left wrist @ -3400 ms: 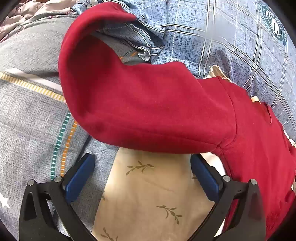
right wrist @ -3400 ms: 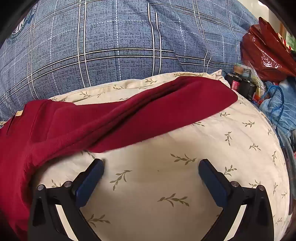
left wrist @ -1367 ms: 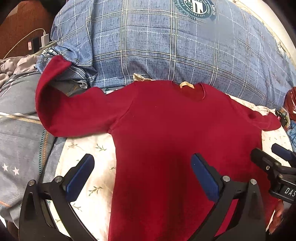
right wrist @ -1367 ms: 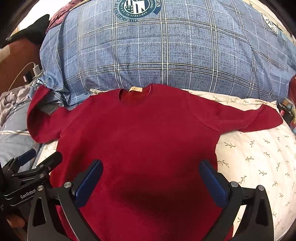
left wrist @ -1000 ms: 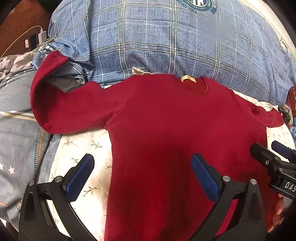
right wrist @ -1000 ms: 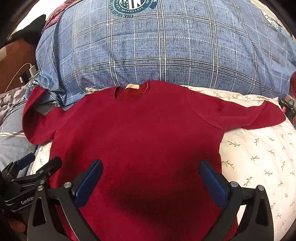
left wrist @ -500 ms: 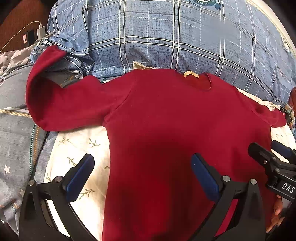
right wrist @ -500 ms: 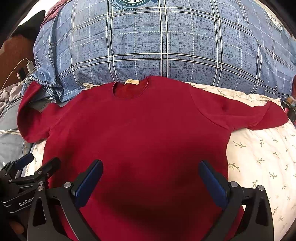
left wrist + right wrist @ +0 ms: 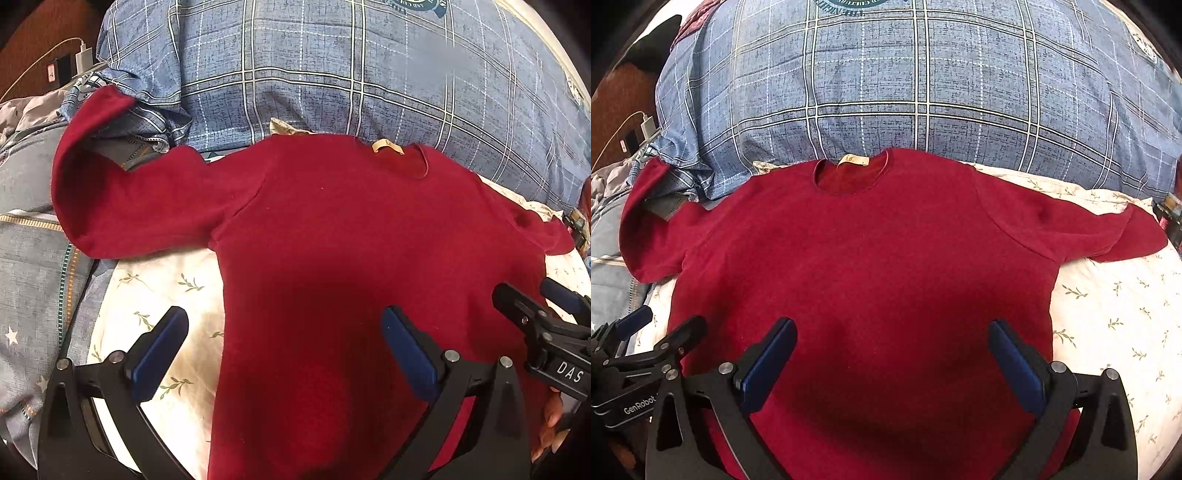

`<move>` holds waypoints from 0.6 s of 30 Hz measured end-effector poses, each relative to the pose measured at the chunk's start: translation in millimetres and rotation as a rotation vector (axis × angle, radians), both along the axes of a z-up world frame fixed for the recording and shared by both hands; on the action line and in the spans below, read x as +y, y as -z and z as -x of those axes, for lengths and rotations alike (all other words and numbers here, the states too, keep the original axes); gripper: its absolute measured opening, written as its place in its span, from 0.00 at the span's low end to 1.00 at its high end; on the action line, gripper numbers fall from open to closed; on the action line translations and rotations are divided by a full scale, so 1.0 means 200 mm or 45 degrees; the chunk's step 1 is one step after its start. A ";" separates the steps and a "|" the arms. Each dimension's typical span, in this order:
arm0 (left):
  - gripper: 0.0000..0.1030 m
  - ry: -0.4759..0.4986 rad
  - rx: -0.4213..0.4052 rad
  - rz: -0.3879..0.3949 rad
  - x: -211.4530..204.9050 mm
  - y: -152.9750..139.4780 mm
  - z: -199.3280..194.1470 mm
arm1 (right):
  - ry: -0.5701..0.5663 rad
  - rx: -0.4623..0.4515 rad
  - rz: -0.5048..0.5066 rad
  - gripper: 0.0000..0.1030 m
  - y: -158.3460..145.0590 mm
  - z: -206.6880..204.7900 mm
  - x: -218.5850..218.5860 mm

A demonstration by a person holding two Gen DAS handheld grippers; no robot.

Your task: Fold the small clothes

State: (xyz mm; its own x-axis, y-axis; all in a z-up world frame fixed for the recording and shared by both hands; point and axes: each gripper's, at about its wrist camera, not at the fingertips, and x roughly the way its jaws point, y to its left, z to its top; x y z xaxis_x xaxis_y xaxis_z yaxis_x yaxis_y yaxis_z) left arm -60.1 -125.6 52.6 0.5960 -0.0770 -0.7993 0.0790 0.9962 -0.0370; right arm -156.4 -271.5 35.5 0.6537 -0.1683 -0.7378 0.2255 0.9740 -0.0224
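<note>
A dark red long-sleeved top (image 9: 332, 240) lies spread flat, face up, on a cream leaf-print pillow (image 9: 155, 288); it also shows in the right wrist view (image 9: 871, 258). Its neck with a tan label (image 9: 851, 159) points away from me. Its left sleeve (image 9: 122, 199) bends up onto the bedding, its right sleeve (image 9: 1108, 232) lies straight out. My left gripper (image 9: 284, 343) is open and empty over the top's lower left part. My right gripper (image 9: 892, 354) is open and empty over the lower middle. Each gripper shows at the edge of the other's view.
A big blue plaid pillow (image 9: 923, 81) lies behind the top. Grey starred bedding (image 9: 26, 280) is on the left, with a charger and cable (image 9: 79, 55) at the far left. Dark clutter (image 9: 1167, 218) sits at the right edge past the sleeve.
Both grippers pulled back from the sleeve ends to the top's lower body, then crept slightly forward and lower. The top has stayed spread flat.
</note>
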 end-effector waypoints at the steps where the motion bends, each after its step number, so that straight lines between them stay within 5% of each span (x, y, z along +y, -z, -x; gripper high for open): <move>1: 1.00 -0.003 -0.001 0.001 0.00 0.00 0.00 | -0.005 -0.001 0.003 0.99 0.00 0.00 0.00; 18: 1.00 -0.037 0.006 0.009 0.05 0.02 -0.03 | -0.049 0.016 -0.004 0.97 0.03 -0.05 0.07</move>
